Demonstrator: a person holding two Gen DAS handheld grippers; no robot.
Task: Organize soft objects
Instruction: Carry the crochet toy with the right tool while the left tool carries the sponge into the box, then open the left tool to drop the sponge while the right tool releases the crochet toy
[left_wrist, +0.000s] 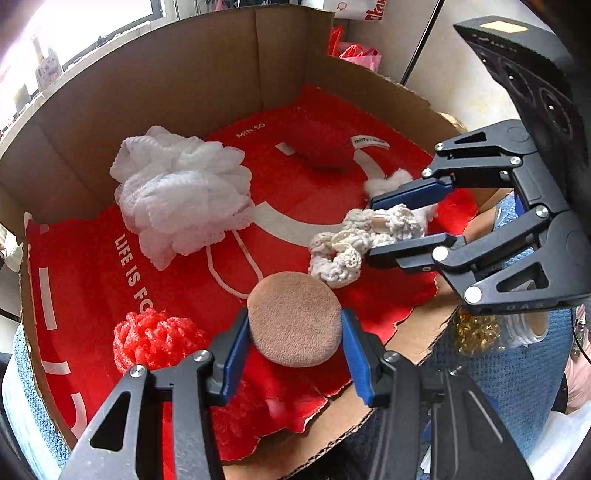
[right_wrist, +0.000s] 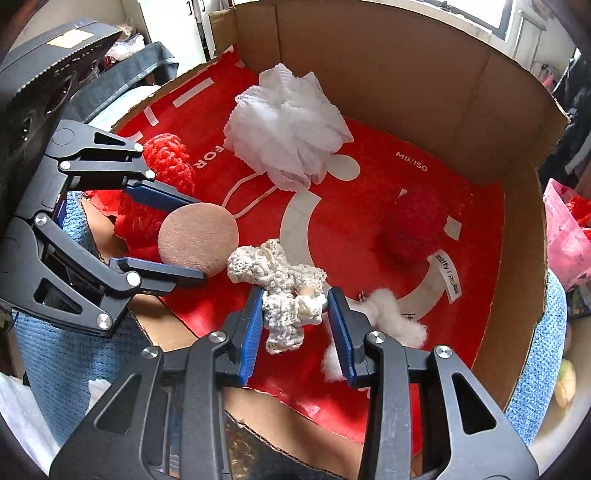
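Observation:
My left gripper (left_wrist: 293, 354) is shut on a round tan sponge puff (left_wrist: 293, 319), held over the near edge of a cardboard box (left_wrist: 221, 74); it also shows in the right wrist view (right_wrist: 197, 240). My right gripper (right_wrist: 295, 325) holds a cream crocheted scrunchie (right_wrist: 280, 291), which hangs between its blue pads; in the left wrist view the scrunchie (left_wrist: 354, 243) sits between those fingers. A white mesh bath pouf (left_wrist: 177, 195), a red mesh ball (left_wrist: 155, 339) and a red plush item (right_wrist: 413, 229) lie on the red paper (left_wrist: 92, 277) in the box.
A white cotton tuft (right_wrist: 391, 314) lies right of my right gripper. Box walls (right_wrist: 424, 92) rise at the back and sides. A blue knitted cloth (right_wrist: 66, 339) lies under the box. Pink bags (right_wrist: 565, 236) stand outside on the right.

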